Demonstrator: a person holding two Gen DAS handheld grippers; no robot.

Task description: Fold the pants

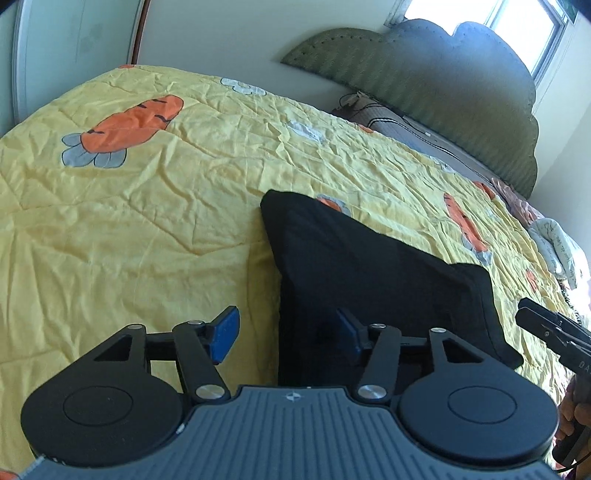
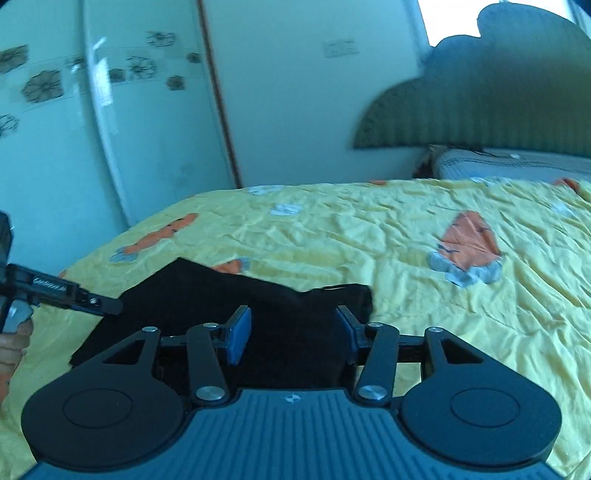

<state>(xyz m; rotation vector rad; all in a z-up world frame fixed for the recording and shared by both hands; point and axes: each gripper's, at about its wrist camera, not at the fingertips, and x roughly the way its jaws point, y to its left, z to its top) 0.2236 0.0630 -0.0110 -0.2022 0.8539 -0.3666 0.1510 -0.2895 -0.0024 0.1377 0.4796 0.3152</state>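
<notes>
- Grippers first: my left gripper [image 1: 290, 338], black linkage arms with blue rubber pads, stands released, its jaws apart with nothing pinched between them, one pad over yellow cloth and the other over black cloth.
- My right gripper [image 2: 293, 336], same build, is likewise released; its pads [image 2: 238, 334] straddle dark fabric without pressing on it, so I hold nothing on either side.
- Just beyond the fingertips lie the folded black fabric pants [image 1: 369, 266], flat on the bed near its front edge, one pointed corner aimed toward the far side of the bed.
- From the right wrist view the pants [image 2: 229, 295] look like a compact, layered slab with an uneven far edge; I judge at least one fold is already laid down, which would explain why both jaws are let go.
- Each gripper peeks into the other's view at the frame edge, so both hang close over the garment, ready for a re-grip or a smoothing pass.
- Underneath spreads the wrinkled yellow quilt with orange carrot patches [image 1: 129, 206], a soft surface that may let the pants shift when tugged.
- Farther back, the green scalloped upholstered headboard [image 1: 424, 81] leans at the wall.
- Beyond it, the bright window [image 1: 517, 22].
</notes>
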